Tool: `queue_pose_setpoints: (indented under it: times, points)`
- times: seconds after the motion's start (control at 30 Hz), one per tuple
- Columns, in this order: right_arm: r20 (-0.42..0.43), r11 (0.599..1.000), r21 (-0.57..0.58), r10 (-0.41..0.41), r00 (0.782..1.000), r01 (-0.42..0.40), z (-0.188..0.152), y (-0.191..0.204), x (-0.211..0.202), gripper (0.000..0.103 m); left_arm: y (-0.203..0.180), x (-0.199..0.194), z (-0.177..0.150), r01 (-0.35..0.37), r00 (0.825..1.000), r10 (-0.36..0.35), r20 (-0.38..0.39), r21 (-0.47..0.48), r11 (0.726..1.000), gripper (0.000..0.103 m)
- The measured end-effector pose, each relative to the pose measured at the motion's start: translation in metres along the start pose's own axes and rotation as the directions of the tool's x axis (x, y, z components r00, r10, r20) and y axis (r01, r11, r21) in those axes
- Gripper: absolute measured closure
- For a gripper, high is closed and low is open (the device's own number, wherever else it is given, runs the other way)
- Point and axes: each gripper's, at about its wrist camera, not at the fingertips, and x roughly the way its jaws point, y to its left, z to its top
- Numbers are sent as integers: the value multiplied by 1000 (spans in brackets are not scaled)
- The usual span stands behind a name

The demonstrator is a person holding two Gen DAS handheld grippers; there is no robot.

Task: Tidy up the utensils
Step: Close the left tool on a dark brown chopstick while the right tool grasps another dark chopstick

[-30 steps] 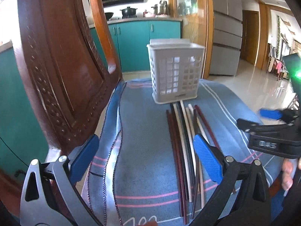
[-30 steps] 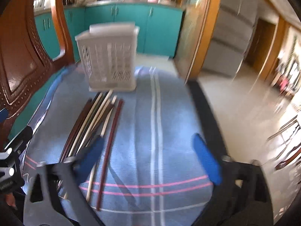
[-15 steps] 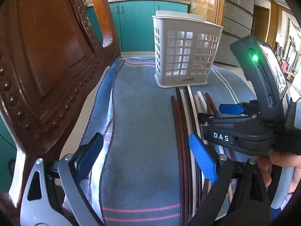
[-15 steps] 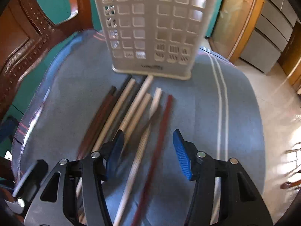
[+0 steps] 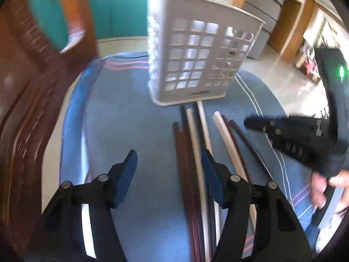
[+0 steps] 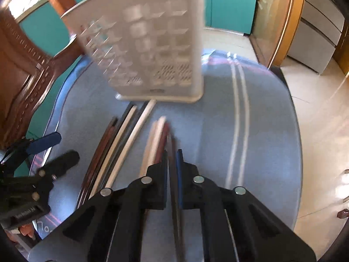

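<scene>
Where the smooth, slender chopsticks (image 5: 197,152) lie fanned on a woven blue cloth (image 5: 135,118), the right gripper (image 6: 173,152) has clamped one dark stick; half a second ago it gaped. Ahead stands a white lattice basket (image 5: 196,50) (contents unclear). The left gripper (image 5: 169,166) is closing on nothing.

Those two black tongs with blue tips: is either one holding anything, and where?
The right tongs pinch one dark reddish-brown chopstick just below its far end. The left tongs are closing, gripping nothing.
</scene>
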Motion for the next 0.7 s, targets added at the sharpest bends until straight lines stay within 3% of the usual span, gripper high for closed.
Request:
queue_pose_setpoints:
  times: [0.07,0.13,0.2,0.37,0.43,0.5,0.57,0.63,0.7]
  points:
    - [21,1000,17,15,1000,-15,13,-5,0,94,-7,13,4,0,1000,1,-28,29,1000,54]
    - [57,999,33,39,998,-41,16,-8,-4,84,-10,25,0,0,998,2,-61,25,1000,69]
    - [79,996,57,67,995,-71,8,-24,-8,73,-13,31,-4,4,998,-2,-56,27,1000,71]
    - [13,999,35,39,999,-39,-9,-30,-2,66,-16,34,-12,6,1000,-7,-26,-18,1000,74]
    - [18,1000,14,24,1000,-24,-12,-23,-2,60,-24,37,-17,-30,999,30,-18,-2,1000,70]
    - [17,1000,4,22,1000,-22,-15,-21,-2,59,-41,43,-23,-111,994,110,12,70,991,70]
    - [15,1000,-6,22,1000,-22,-22,-17,-3,59,-41,40,-20,-142,990,141,26,79,987,70]
    - [13,1000,-14,14,1000,-14,-26,-15,-4,58,-42,40,-21,-111,994,109,24,56,992,82]
    - [13,1000,-16,7,1000,-6,-32,-13,-5,58,-43,40,-23,-120,992,118,32,46,992,83]
